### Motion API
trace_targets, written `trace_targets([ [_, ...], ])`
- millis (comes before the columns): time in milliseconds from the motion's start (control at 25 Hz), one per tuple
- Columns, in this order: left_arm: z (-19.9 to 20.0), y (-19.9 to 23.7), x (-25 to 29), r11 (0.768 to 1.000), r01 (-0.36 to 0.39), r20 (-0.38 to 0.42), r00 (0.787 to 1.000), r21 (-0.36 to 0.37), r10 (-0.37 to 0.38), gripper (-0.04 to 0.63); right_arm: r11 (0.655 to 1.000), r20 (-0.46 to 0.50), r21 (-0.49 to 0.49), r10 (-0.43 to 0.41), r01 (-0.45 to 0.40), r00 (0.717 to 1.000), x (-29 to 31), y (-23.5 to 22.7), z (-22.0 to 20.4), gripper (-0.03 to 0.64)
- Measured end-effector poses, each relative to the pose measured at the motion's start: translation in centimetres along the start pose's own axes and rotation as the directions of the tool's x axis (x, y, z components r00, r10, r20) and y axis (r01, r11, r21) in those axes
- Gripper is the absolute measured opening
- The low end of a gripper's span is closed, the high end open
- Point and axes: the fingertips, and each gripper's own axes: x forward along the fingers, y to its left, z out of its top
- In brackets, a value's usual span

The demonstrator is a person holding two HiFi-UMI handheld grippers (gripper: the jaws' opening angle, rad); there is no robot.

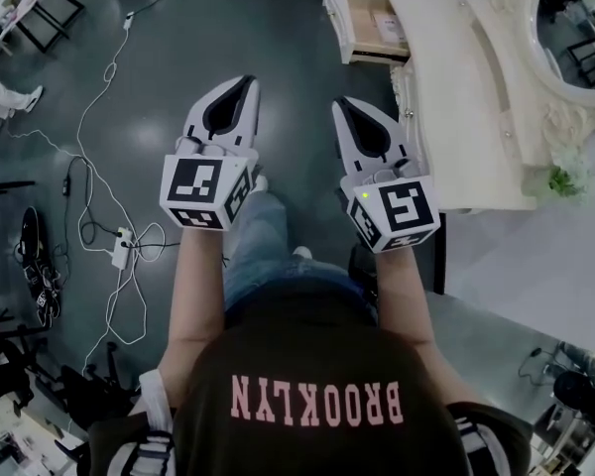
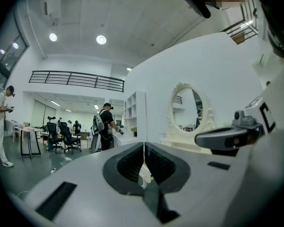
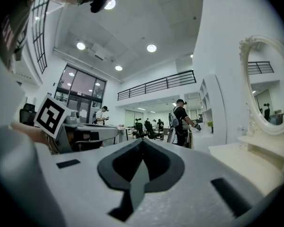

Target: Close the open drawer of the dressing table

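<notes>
The cream dressing table (image 1: 476, 97) stands at the upper right of the head view, its oval mirror (image 1: 575, 28) at the far edge. Its open drawer (image 1: 365, 23) juts out to the left, showing a wooden inside. My left gripper (image 1: 240, 84) and right gripper (image 1: 341, 104) are held level side by side over the dark floor, short of the drawer. Both are shut with nothing between the jaws. In the left gripper view the jaws (image 2: 144, 148) meet in a thin line, with the mirror (image 2: 189, 110) ahead to the right. The right gripper (image 3: 142, 143) has the table top (image 3: 246, 157) beside it.
White cables (image 1: 104, 117) and a power strip (image 1: 121, 249) lie on the floor to the left. A small green plant (image 1: 565, 179) sits on the table. A person with a backpack (image 2: 104, 126) stands ahead near a white shelf unit (image 2: 135, 117); desks and chairs lie beyond.
</notes>
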Motion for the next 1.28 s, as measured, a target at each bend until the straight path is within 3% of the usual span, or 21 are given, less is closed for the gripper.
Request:
trace_targets([
  [400, -0.5, 9.1, 7.4, 0.999, 0.027, 0.001, 1.0, -0.036, -0.027, 0.006, 0.992, -0.08, -0.016, -0.123, 0.123, 0.989, 10.5, -3.7, -1.1, -0.003],
  [760, -1.0, 17.5, 15.4, 0.994, 0.098, -0.011, 0.995, -0.052, -0.098, 0.008, 0.976, -0.1, -0.002, -0.215, 0.216, 0.971, 20.6, -6.6, -1.1, -0.003],
  [1280, -3.1, 24.9, 24.1, 0.974, 0.21, -0.045, 0.976, -0.082, -0.214, 0.006, 0.944, -0.173, -0.012, -0.327, 0.33, 0.929, 30.6, -9.0, -3.3, -0.003],
])
